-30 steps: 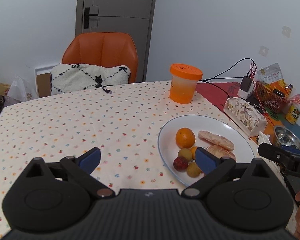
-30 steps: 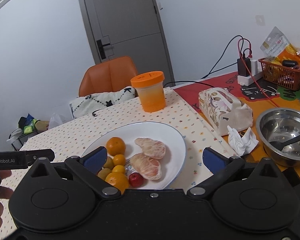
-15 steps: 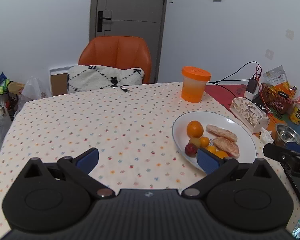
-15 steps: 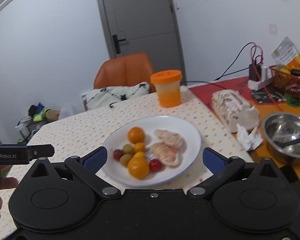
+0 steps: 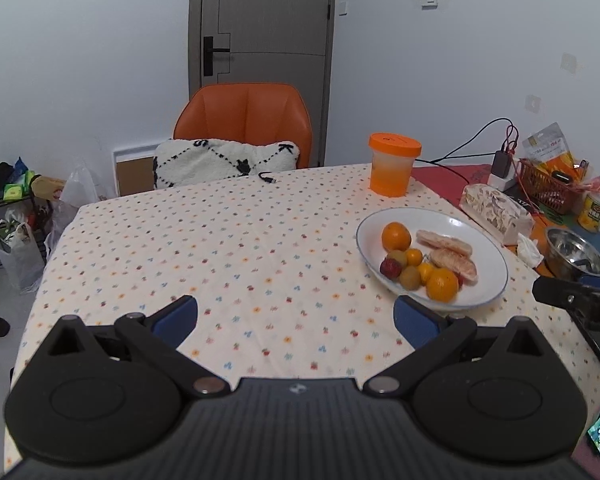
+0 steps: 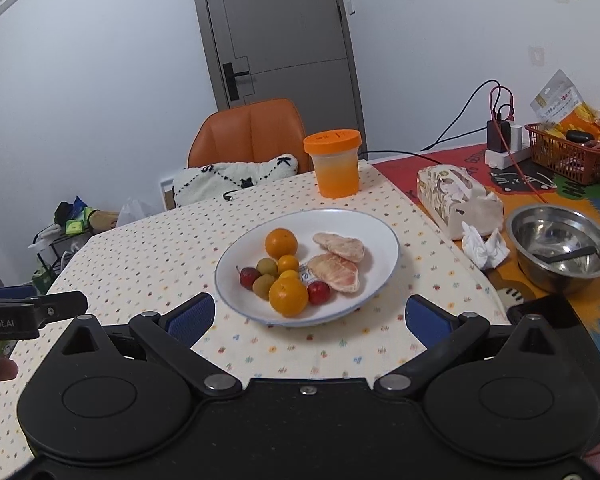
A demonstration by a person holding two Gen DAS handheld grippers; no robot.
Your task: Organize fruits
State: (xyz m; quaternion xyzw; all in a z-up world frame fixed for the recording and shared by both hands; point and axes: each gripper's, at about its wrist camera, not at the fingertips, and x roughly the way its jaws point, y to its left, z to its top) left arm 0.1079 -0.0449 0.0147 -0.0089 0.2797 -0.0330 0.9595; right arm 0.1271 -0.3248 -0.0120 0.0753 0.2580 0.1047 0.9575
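A white plate point(image 6: 376, 227) point(image 5: 488, 248) on the dotted tablecloth holds two oranges point(image 6: 288, 297) point(image 5: 396, 237), small yellow and green fruits, two red ones point(image 6: 318, 292) and two peeled citrus halves point(image 6: 336, 272) point(image 5: 452, 262). My right gripper point(image 6: 307, 320) hangs open just in front of the plate, nothing between its blue pads. My left gripper point(image 5: 295, 320) is open too, above bare cloth left of the plate, and holds nothing.
An orange lidded cup point(image 6: 336, 164) stands behind the plate. A tissue box point(image 6: 456, 200), crumpled tissue point(image 6: 482, 246) and steel bowl point(image 6: 560, 248) lie to the right, with a red basket point(image 6: 568, 156) and cables beyond. An orange chair point(image 5: 244, 120) with a cushion stands at the far edge.
Both grippers have pulled back and risen from the plate, so more of the table shows. The fruits lie as before and both grippers remain open.
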